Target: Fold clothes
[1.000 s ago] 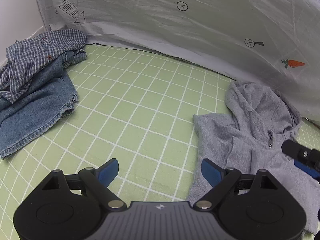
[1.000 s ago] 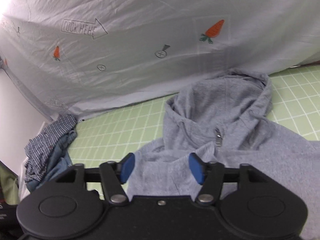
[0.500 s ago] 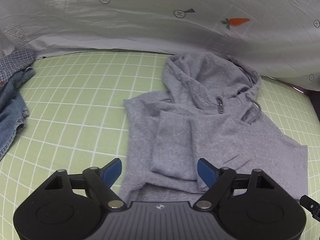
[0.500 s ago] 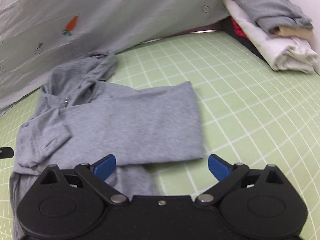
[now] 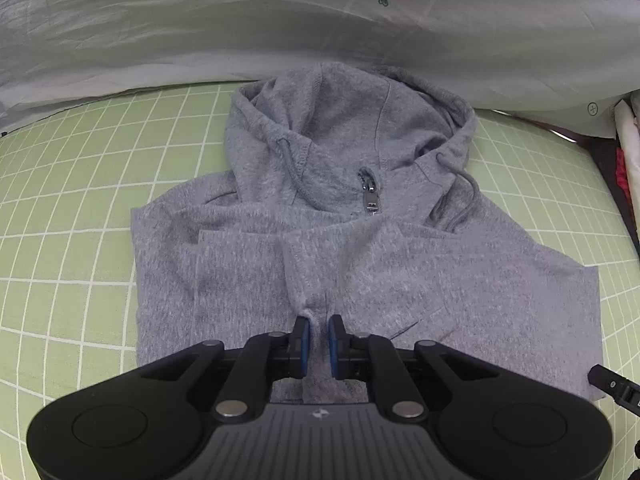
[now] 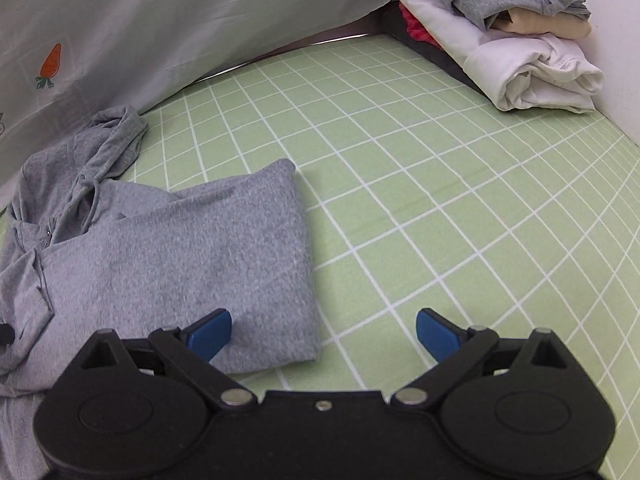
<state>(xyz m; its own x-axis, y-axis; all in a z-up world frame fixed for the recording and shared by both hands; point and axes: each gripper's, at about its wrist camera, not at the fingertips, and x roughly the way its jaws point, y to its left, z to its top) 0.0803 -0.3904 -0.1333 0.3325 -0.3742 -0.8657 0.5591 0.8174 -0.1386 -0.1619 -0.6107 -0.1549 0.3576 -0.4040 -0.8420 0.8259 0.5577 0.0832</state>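
On the green grid-patterned mat [image 6: 440, 184], your left gripper [image 5: 319, 344] pinches the grey hoodie's [image 5: 360, 240] near hem mid-width, hood pointing away, while your right gripper [image 6: 324, 332] straddles its right corner, fingers spread, gripping nothing.

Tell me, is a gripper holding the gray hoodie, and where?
Yes. The left gripper pinches a sleeve cuff of the gray hoodie. The right gripper is open, holding nothing.
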